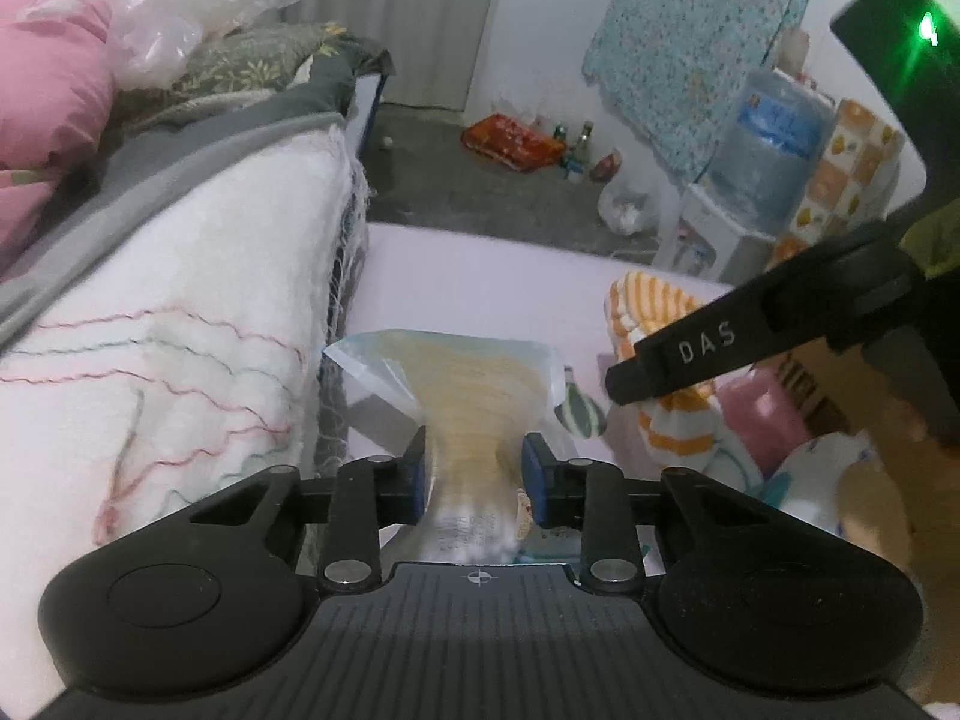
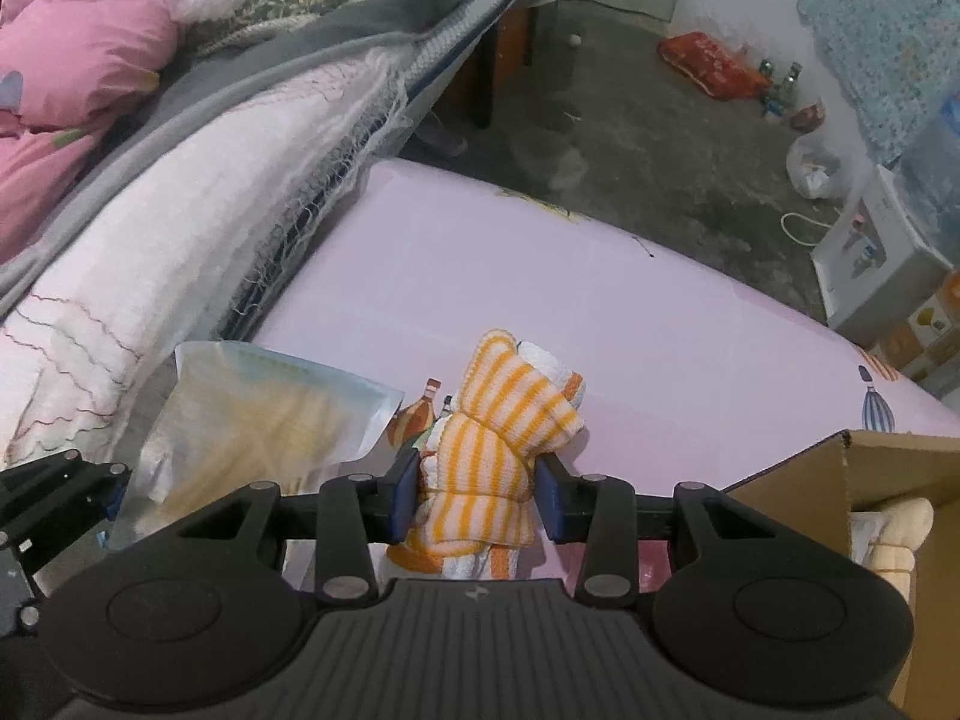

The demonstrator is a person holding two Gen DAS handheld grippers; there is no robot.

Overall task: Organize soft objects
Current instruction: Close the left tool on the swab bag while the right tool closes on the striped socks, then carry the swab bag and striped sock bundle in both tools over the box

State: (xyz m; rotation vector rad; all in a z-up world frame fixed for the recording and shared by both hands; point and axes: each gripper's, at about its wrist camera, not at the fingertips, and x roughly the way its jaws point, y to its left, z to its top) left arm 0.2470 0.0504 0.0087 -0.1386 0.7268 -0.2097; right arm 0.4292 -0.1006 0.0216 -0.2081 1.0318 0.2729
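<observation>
A: Item one, left gripper?
B: Jaws pinched on the clear bag of yellow cloth, lower centre of frame, over the pink table.
A: Item two, right gripper?
B: Jaws clamped on the orange-striped cloth bundle, lower centre; cardboard box at lower right.

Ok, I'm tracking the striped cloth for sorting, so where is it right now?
In the right wrist view the striped cloth sits centre, gripped in the right tongs over the pink table, between the plastic bag on its left and the cardboard box on its right.

Clear yellow-filled packet, orange-striped cloth
</observation>
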